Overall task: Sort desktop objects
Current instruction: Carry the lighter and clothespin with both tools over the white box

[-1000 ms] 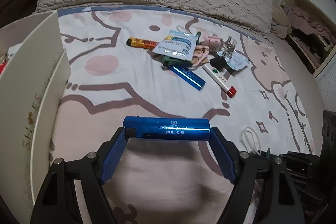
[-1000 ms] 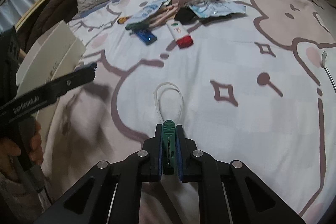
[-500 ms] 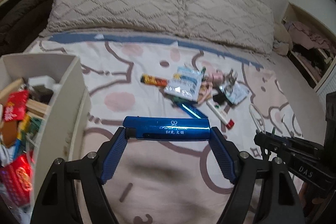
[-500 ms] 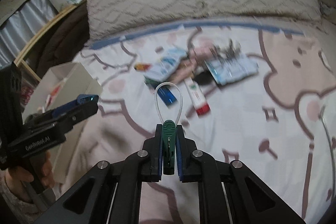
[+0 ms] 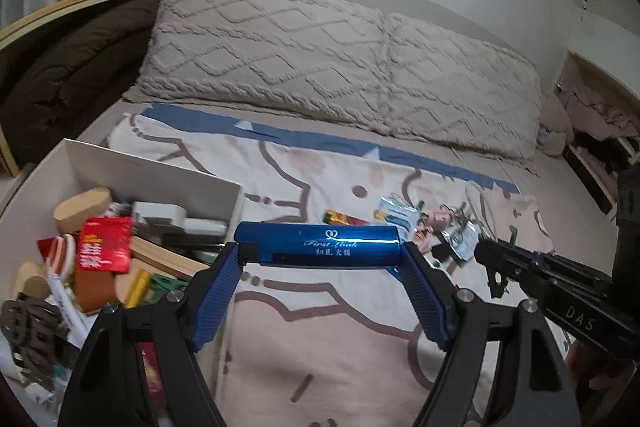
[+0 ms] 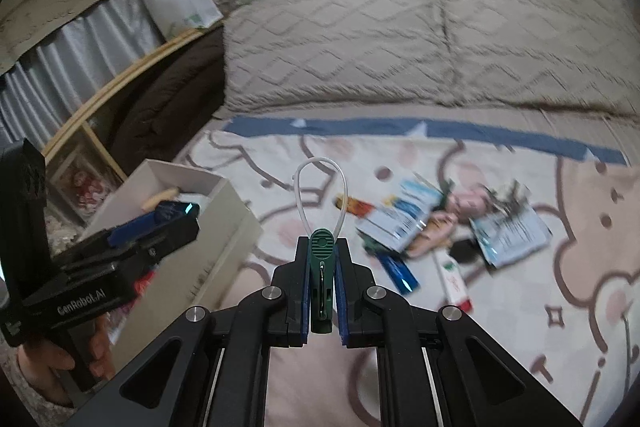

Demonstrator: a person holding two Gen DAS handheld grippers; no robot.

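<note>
A: Left gripper (image 5: 320, 259) first. What sits between its blue pads?

B: A glossy blue tube (image 5: 318, 244) with white lettering, held crosswise by its two ends. The jaws stand wide but press on both ends, so it is a firm clamp. The tube hangs in the air beside the white box (image 5: 160, 183), near its right wall.

A: Contents of the box?

B: Crowded. A red packet (image 5: 105, 243), a tan round piece (image 5: 82, 205), a grey-white block (image 5: 160, 213), other items too jumbled to name.

A: Right gripper (image 6: 322, 291)?

B: Jaws nearly together, pinched on a green clip (image 6: 322, 269) that stands upright between the pads. A white loop (image 6: 320, 195) rises from the top of the clip. Clip and loop are off the bedsheet (image 6: 520, 307).

A: The remaining pile?

B: On the patterned sheet, well apart from the box: a blue-and-white pouch (image 6: 404, 217), a second blue tube (image 6: 398, 273), a white stick with a red end (image 6: 454, 285), a clear printed wrapper (image 6: 510, 233), an orange-yellow bar (image 6: 358, 206), something pink (image 6: 468, 199). That view is blurred, so the finer detail is unreadable.

A: Any person visible?

B: A hand (image 6: 94, 355) grips the left tool's handle, seen from the right camera.
</note>
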